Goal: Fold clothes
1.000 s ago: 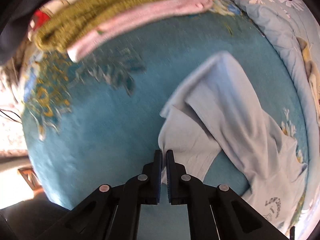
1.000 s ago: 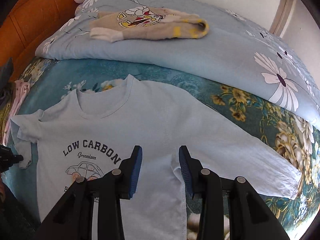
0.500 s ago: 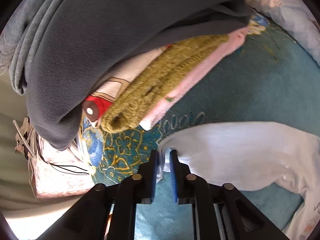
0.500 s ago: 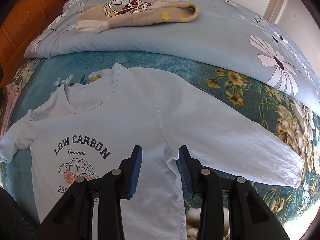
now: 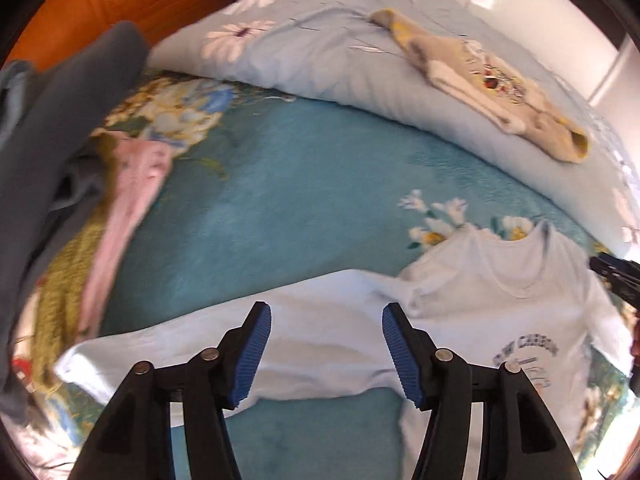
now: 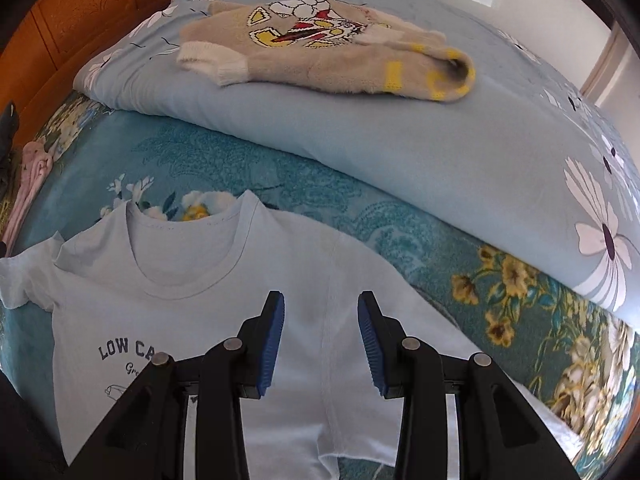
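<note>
A pale blue long-sleeved T-shirt point(image 6: 208, 304) with a "LOW CARBON" print lies face up and spread out on the teal bedspread point(image 6: 312, 176). Its left sleeve point(image 5: 224, 340) stretches out flat in the left wrist view. My left gripper point(image 5: 326, 350) is open and empty just above that sleeve near the shoulder. My right gripper point(image 6: 320, 338) is open and empty above the shirt's right shoulder seam. The tip of the right gripper shows at the right edge of the left wrist view point(image 5: 616, 276).
A folded pale blue floral quilt point(image 6: 460, 136) lies behind the shirt with a grey cartoon sweater point(image 6: 328, 48) on it. A pile of clothes, grey point(image 5: 48, 152), pink point(image 5: 136, 184) and olive knit point(image 5: 68, 280), sits at the left. An orange wooden headboard point(image 6: 68, 24) stands beyond.
My left gripper has let go of the sleeve end, opened wide and swung towards the shirt's shoulder; the sleeve now lies stretched flat. My right gripper stayed open and moved up the shirt towards the shoulder.
</note>
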The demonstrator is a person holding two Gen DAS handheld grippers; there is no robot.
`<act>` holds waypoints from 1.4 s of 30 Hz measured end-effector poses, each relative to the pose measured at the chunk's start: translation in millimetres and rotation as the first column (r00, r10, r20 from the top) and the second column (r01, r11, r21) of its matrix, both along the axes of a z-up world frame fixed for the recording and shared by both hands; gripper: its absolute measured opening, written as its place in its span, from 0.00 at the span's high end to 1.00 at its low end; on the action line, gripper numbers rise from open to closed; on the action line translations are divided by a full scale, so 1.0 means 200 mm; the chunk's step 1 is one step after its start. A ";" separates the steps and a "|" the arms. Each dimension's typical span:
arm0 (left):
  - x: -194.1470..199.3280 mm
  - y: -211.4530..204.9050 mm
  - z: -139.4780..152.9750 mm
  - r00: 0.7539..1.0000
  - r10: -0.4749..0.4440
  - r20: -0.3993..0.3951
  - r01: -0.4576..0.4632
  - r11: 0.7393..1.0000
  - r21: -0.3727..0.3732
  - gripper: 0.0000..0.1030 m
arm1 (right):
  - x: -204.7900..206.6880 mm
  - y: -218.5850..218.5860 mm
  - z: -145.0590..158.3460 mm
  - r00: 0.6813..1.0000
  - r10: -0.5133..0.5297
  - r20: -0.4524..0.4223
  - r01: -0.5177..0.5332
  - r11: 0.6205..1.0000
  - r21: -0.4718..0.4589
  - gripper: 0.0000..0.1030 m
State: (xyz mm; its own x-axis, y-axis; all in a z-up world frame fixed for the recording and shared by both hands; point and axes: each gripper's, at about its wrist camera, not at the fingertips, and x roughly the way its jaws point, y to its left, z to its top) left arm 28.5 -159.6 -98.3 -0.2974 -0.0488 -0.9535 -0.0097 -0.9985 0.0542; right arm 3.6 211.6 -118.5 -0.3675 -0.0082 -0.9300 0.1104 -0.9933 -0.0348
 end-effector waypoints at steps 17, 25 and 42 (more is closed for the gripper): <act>-0.27 0.44 -0.35 0.954 -0.263 0.146 0.274 0.959 -0.064 0.32 | -0.26 0.07 -0.25 0.977 0.169 0.131 -0.172 0.985 0.014 0.47; -0.25 0.42 -0.33 0.957 -0.243 0.157 0.254 0.966 -0.051 0.52 | -0.25 0.12 -0.25 0.982 0.125 0.140 -0.119 0.991 -0.055 0.54; -0.38 0.52 0.03 0.975 -0.202 -0.094 0.175 0.955 -0.238 0.92 | -0.29 0.10 0.09 0.991 0.056 -0.125 -0.059 0.998 -0.013 0.96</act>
State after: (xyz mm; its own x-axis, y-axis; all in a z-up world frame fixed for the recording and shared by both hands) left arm -47.0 -55.4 -91.7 -0.4299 -0.1924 -0.8821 -0.1765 -0.9403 0.2911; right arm -53.9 231.3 -100.6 -0.4787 -0.0476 -0.8767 0.1631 -0.9860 -0.0356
